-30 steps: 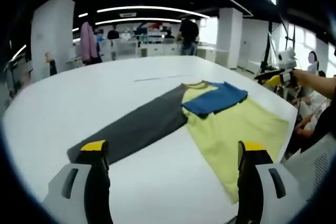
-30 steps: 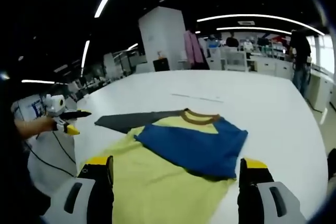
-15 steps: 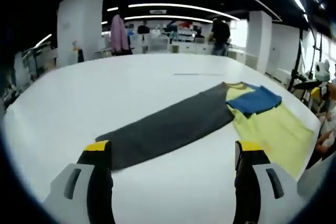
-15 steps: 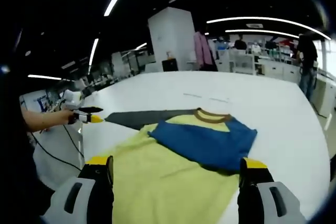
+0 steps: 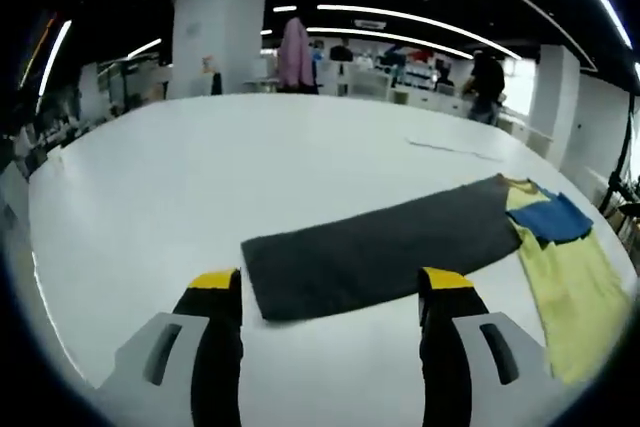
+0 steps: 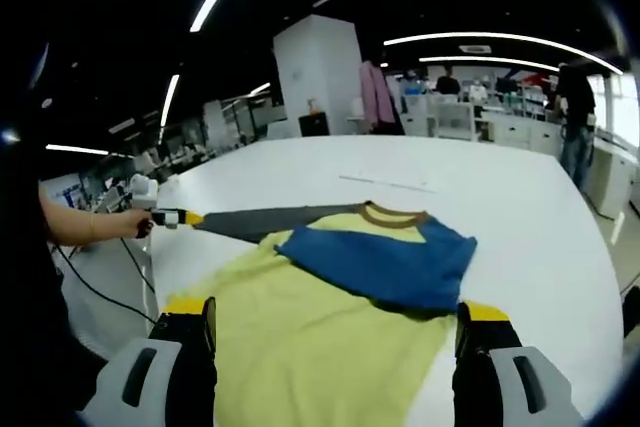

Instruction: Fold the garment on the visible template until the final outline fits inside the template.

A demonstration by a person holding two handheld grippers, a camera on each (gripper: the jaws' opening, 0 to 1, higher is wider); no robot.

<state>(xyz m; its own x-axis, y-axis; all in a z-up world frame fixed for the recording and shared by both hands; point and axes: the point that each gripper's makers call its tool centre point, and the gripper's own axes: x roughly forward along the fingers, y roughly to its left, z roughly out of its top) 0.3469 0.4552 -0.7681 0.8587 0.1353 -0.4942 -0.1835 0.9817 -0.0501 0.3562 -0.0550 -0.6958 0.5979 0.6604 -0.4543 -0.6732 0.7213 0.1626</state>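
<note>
Left gripper [image 5: 330, 292] jaws apart at grey sleeve [image 5: 380, 247] end, garment [image 6: 330, 327] flat on white surface [image 5: 180, 177], blue sleeve [image 6: 380, 262] folded over yellow body, right gripper [image 6: 335, 322] jaws apart above garment hem.

No lettering, label, brand, number or sign can be read in either view. The garment [image 6: 350, 287] bears plain blocks of yellow, blue and grey with no print that shows, and the white table [image 5: 200, 167] under it carries no legible marking. The far background is too blurred for any writing.
</note>
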